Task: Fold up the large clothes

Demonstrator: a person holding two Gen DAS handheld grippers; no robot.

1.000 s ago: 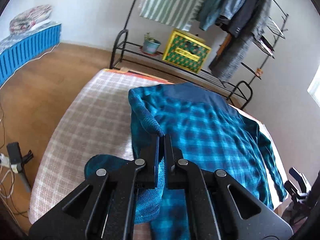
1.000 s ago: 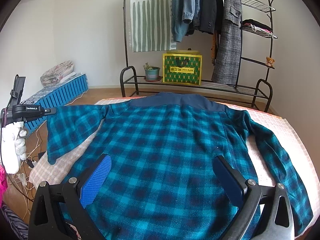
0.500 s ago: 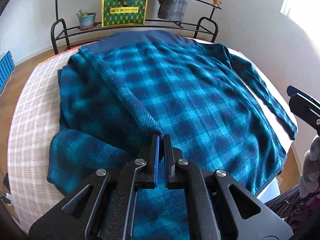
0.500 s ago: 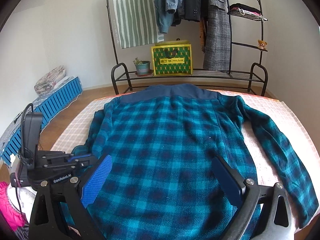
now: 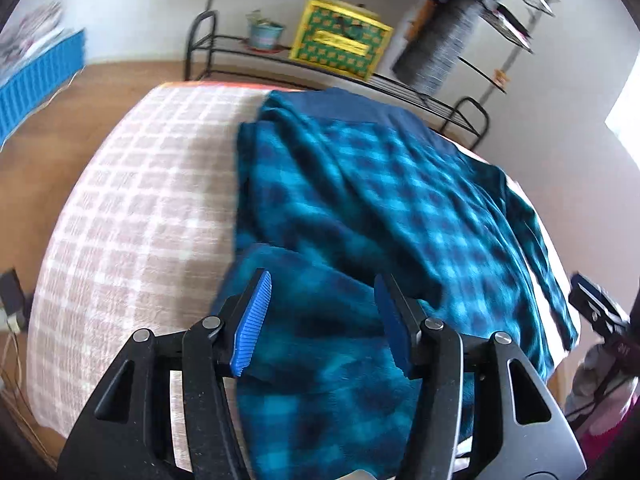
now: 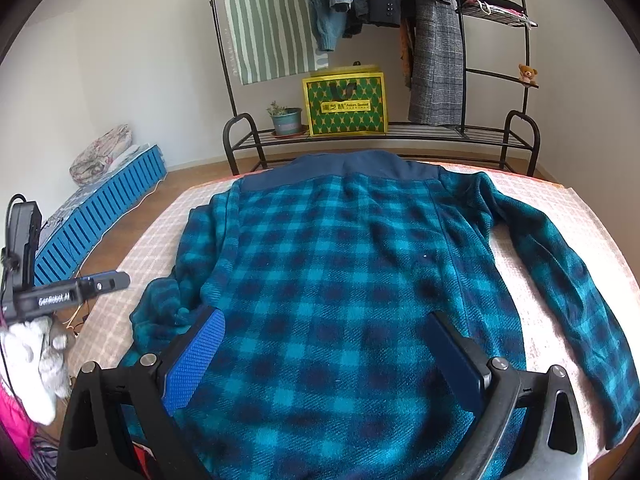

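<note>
A teal and navy plaid shirt [image 6: 344, 264] lies back up on the checked table cloth [image 6: 552, 216], collar at the far side. Its left sleeve [image 6: 168, 304] is folded in and lies bunched along the shirt's left edge; it also shows in the left wrist view [image 5: 320, 312]. The right sleeve [image 6: 560, 272] lies stretched out to the right. My left gripper [image 5: 322, 308] is open and empty just above the bunched left sleeve. My right gripper [image 6: 324, 344] is open and empty above the shirt's lower back. The left wrist view is blurred.
A black clothes rack [image 6: 460, 132] with hanging coats, a green and yellow bag [image 6: 346, 100] and a potted plant [image 6: 286, 120] stands behind the table. A blue slatted bench [image 6: 100, 208] stands at the left wall. Bare checked cloth [image 5: 132, 216] lies left of the shirt.
My left gripper carried the left sleeve in over the shirt, opened and let it go, then drew back to the left. The sleeve now lies bunched. My right gripper stayed open over the hem.
</note>
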